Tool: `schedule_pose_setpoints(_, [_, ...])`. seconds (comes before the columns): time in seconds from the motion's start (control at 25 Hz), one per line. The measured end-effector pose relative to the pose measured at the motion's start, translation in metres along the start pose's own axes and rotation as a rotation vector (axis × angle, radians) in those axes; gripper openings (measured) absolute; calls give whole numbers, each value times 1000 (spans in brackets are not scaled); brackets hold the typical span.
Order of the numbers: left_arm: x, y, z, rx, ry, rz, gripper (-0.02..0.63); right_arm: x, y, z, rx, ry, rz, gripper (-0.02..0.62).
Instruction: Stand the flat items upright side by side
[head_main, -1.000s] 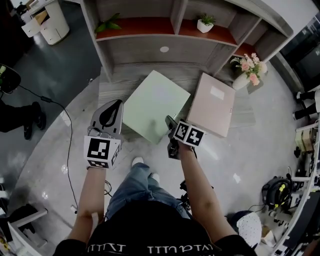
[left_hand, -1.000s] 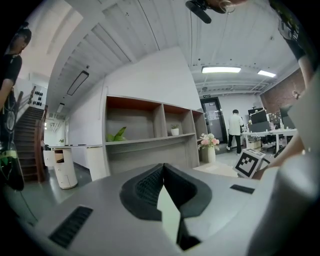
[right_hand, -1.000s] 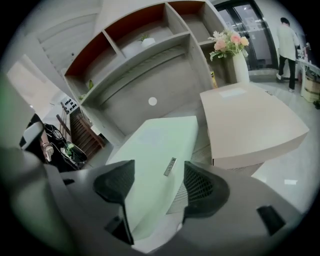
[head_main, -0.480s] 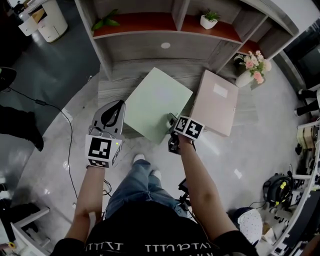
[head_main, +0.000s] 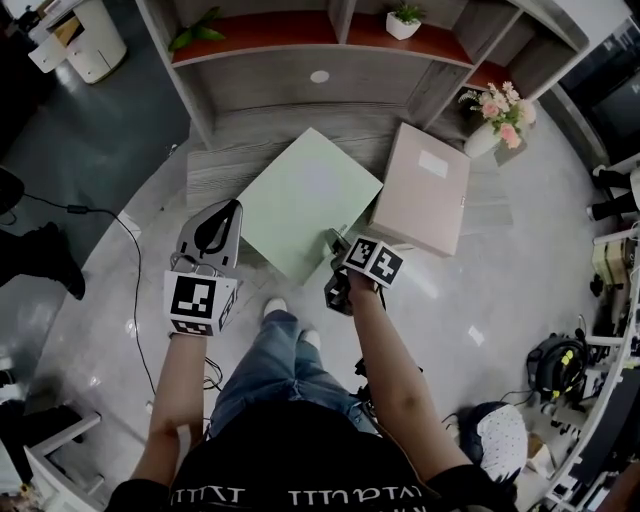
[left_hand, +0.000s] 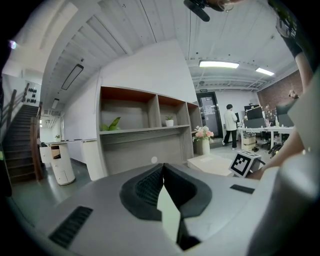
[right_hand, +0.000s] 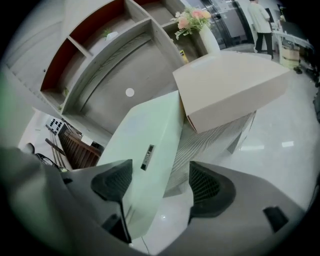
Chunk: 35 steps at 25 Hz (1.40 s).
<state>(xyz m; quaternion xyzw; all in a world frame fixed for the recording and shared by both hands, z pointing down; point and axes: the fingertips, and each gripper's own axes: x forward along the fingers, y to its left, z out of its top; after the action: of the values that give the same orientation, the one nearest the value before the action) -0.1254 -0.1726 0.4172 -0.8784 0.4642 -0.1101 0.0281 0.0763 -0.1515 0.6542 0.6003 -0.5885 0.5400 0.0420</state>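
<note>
Left gripper (left_hand: 162, 169) shut, nothing in it. Right gripper (right_hand: 161, 186) jaws just opened wider, straddling the near edge of the flat pale-green box (head_main: 305, 205), which lies on the grey wooden ledge (head_main: 225, 155). Risk: a corner grip lets it swing into the adjacent flat pink box (head_main: 425, 200).

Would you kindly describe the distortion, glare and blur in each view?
Head view: fisheye bows the shelf unit; glossy floor glints. Left gripper view: dark round vignette, ceiling light blown out. Right gripper view: strong barrel curve, green box sharp, left edge smeared green.
</note>
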Motion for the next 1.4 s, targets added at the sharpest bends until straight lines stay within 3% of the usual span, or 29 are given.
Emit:
schedule_pose_setpoints(0.4, [-15, -13, -17, -24, 26, 22, 14, -3, 8, -49, 147, 161, 187, 348])
schedule_pose_setpoints(0.72, [-21, -14, -27, -32, 49, 38, 14, 4, 46, -96, 81, 308, 295, 348])
schedule_pose_setpoints(0.88, [-21, -11, -29, -34, 53, 46, 14, 6, 53, -93, 97, 257, 343, 350])
schedule_pose_setpoints(1.04, [-23, -10, -32, -29, 60, 49, 14, 15, 46, -71, 263, 174, 401, 361])
schedule_pose_setpoints(1.4, [-26, -11, -49, -38, 94, 59, 14, 29, 37, -68, 440, 218, 416, 370])
